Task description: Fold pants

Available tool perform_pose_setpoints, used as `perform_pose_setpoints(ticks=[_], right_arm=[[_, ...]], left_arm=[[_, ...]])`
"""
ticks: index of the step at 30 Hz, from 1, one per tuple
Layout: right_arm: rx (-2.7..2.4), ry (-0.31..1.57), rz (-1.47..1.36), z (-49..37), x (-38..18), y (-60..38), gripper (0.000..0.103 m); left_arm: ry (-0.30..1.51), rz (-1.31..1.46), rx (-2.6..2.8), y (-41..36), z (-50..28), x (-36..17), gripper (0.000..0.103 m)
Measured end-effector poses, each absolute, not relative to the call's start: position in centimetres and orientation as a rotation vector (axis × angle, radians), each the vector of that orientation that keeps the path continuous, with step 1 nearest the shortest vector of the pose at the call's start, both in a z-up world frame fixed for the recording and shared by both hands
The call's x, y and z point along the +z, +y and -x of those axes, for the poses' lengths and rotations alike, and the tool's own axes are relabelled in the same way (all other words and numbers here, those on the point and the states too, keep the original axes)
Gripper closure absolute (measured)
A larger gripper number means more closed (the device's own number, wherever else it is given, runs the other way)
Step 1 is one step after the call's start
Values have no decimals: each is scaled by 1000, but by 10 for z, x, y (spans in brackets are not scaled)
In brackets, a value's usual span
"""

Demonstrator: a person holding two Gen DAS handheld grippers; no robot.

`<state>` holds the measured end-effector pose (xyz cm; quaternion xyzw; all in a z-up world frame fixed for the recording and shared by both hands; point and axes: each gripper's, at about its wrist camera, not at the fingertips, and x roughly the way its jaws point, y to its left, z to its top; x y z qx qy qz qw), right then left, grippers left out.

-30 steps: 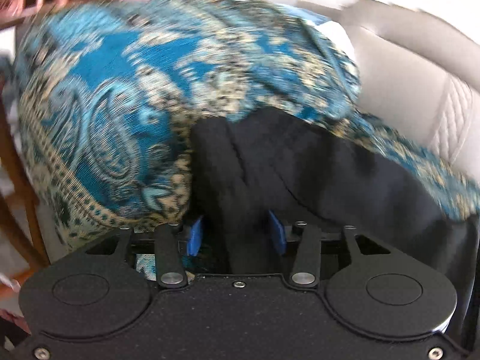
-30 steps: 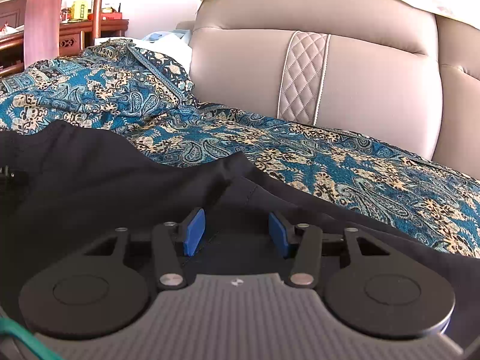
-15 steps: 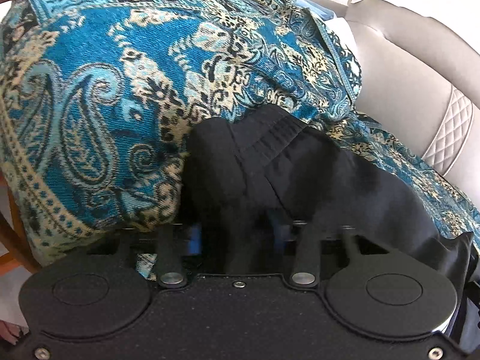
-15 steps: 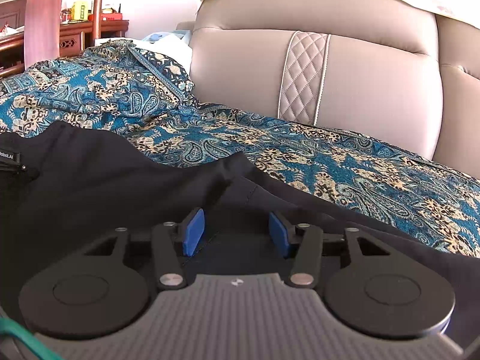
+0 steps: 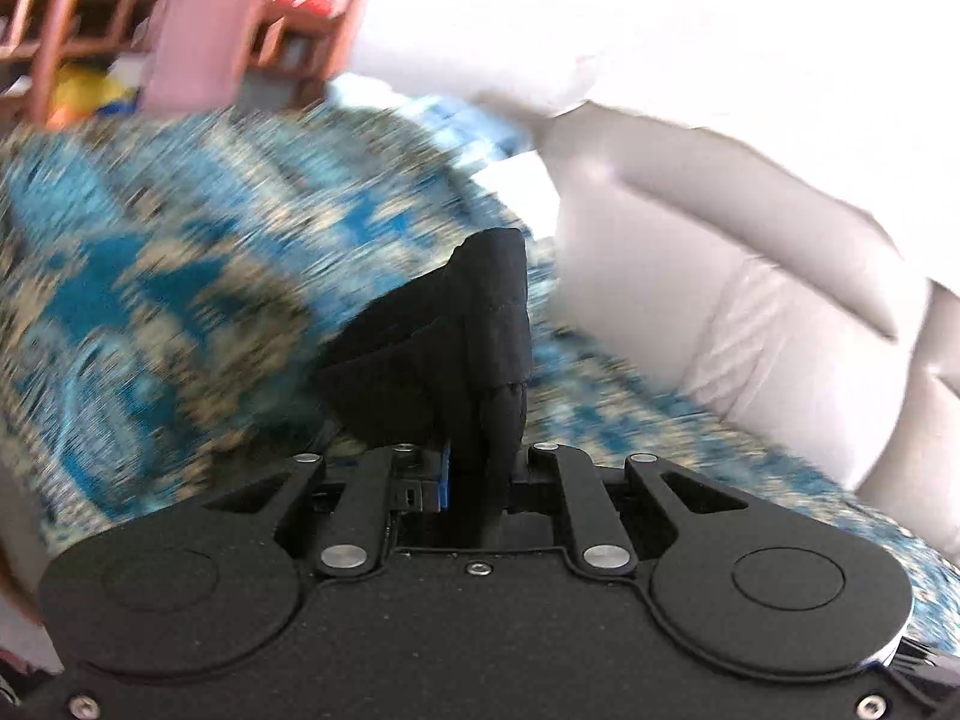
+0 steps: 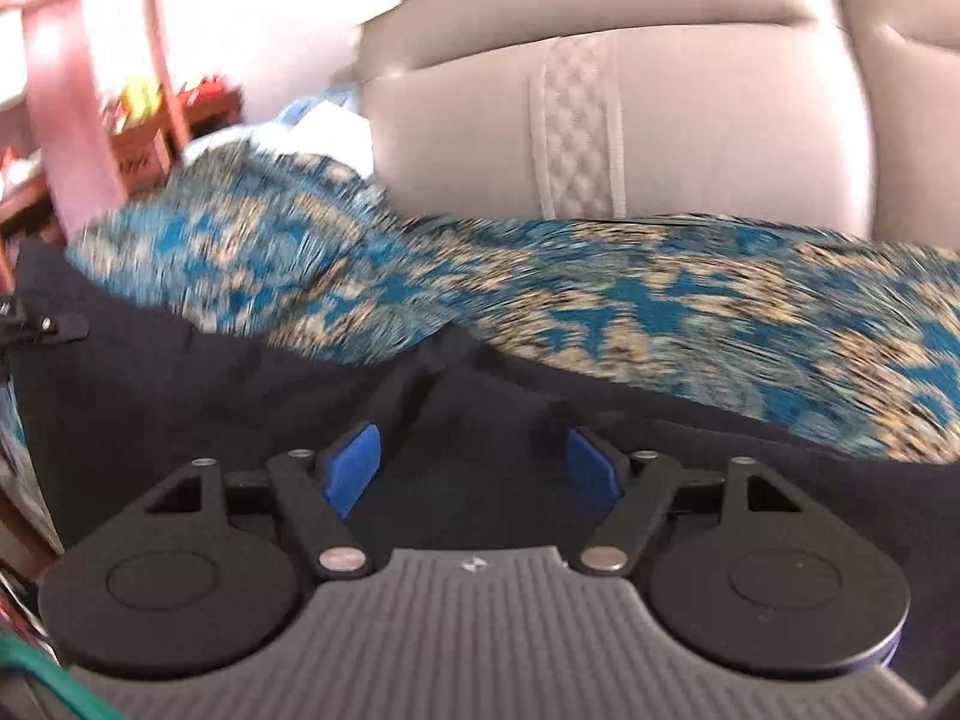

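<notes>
Left gripper is pinched on a bunched fold of the black pants; only a sliver of one blue pad shows at lower centre of the left wrist view, the other is hidden behind cloth; jaws nearly together with the fabric wedged between. The gathered cloth stands up from the jaws toward centre frame, its stitched hem edge at the top; whether it is waistband or cuff cannot be told. Behind it, a blue paisley cover fills the left half, heavily blurred; a pale sofa back occupies the right; wooden furniture shows at upper left.

Right gripper is spread wide; both blue pads are fully visible at lower centre, well apart, with the pants lying flat across the gap beneath them; whether the pads touch the cloth cannot be told. The dark fabric spans the lower half of the right wrist view from left edge to right edge; paisley cover lies beyond it at mid frame; sofa back with a quilted strip fills the upper right.
</notes>
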<state>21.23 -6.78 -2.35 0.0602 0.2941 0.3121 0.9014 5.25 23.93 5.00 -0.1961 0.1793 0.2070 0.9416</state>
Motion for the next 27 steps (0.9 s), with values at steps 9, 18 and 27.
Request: perform_pose_setpoints(ticks=[9,18,27], right_arm=[[541,659,-355,-201,-27,-179,22],[524,712,-627,-186,-43,-265,21],[307,754,-506,-171,-45,-272,19]], left_arm=[[338,176,0,99,-69,75,91],[657,-16,-355,-37,-106,-4,90],[746,-70,-440,-48,-79,-22,70]])
